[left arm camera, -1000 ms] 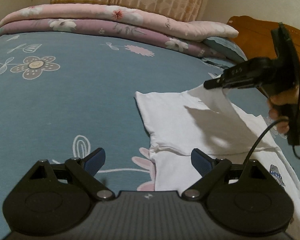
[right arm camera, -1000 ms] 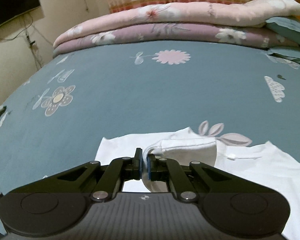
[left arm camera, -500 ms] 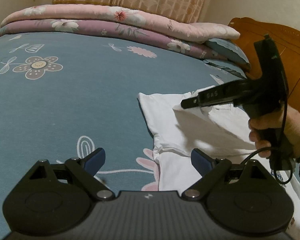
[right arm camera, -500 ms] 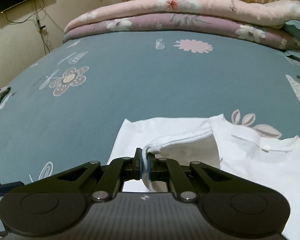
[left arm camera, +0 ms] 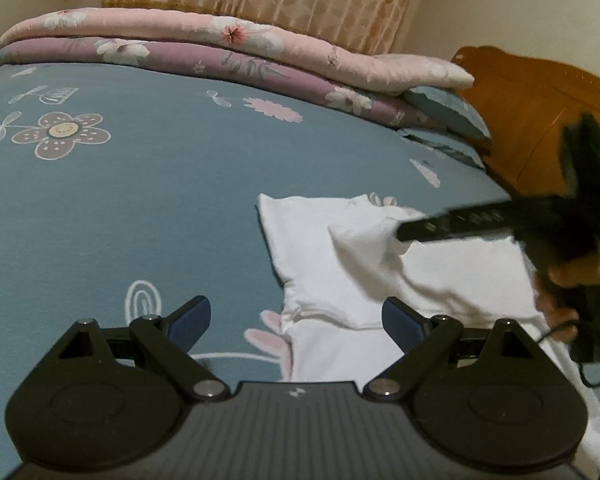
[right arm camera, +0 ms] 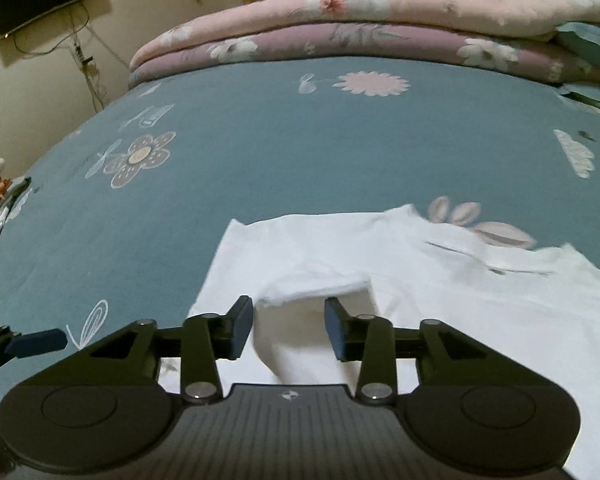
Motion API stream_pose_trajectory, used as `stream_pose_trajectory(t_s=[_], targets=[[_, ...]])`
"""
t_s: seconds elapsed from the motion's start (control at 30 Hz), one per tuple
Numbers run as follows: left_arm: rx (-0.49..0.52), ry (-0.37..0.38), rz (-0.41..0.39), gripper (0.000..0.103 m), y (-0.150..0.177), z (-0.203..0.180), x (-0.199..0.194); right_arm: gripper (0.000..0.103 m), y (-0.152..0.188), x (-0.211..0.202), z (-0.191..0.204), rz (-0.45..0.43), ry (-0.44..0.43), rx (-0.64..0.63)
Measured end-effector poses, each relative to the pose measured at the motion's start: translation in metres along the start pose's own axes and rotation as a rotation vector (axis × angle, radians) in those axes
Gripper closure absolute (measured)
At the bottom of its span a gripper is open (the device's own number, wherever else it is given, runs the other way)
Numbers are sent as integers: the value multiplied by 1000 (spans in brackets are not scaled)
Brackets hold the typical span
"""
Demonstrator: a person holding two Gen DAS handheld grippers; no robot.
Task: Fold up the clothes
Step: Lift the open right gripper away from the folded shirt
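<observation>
A blue flowered bedsheet (right arm camera: 300, 148) covers the bed, with folded quilts (left arm camera: 228, 52) stacked along its far edge below a curtain. On it lies the white garment (right arm camera: 480, 304), one sleeve (right arm camera: 324, 292) already laid inward over the body. The right gripper (right arm camera: 289, 326) is opening with that sleeve's loose edge between its jaws, the left gripper (left arm camera: 296, 320) hangs wide open and empty over the garment's near edge, and judging by the spread cloth, further folds remain.

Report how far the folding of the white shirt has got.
Done: one sleeve of the white shirt is folded in over the body on the bed. In hand: the right gripper is opening, letting that sleeve go; cloth lies between its jaws, unpressed. The left gripper is open and empty. Left: the remaining folds.
</observation>
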State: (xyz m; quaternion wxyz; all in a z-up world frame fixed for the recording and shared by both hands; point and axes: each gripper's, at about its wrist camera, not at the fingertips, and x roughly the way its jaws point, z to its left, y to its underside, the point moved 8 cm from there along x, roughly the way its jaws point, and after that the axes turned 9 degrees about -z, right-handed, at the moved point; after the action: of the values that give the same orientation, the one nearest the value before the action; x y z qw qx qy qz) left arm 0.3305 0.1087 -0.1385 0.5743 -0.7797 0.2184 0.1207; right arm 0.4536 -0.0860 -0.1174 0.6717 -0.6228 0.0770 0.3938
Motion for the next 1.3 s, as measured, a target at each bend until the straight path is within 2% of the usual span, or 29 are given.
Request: stream_pose_trajectory(t_s=[0.07,0.13,0.2,0.27,0.4,0.63,0.8,0.93,1.03,1.1,1.2,1.3], targets=[[-28,10,-14,11,-2,-2,3,58,3,-15,-12,-5,13,11],[-58,22,-27,11,-4,-5,6,52,11,-32,-26,-15,27,25],[-78,36,-37,11,-5,-10,10,50,19,-48,-39,-27,42,37],[-72,44,-40,11,-4,-14,14,47,32,-65,-51,-40,59,43],[-68,62,-42,11,-8,-21,26,35,59,-89,-65,-68,69,30],[-169,134,96,11,-35,-28,110,18,102,-94,-65,-63,36,-30],[-170,74,158,11,-44,-18,172,13,122,-93,-67,-63,-37,17],[-185,21,170,11,-43,2,201,11,129,-95,-77,-53,-53,60],[-165,-23,161,12,-50,6,198,11,124,-103,-88,-80,-26,88],[-134,-50,168,12,-54,0,182,10,122,-107,-93,-98,-22,110],[-104,40,187,11,-46,-20,144,10,120,-110,-93,-109,-35,118],[-160,113,234,11,-25,-32,116,9,120,-111,-91,-114,-47,116]])
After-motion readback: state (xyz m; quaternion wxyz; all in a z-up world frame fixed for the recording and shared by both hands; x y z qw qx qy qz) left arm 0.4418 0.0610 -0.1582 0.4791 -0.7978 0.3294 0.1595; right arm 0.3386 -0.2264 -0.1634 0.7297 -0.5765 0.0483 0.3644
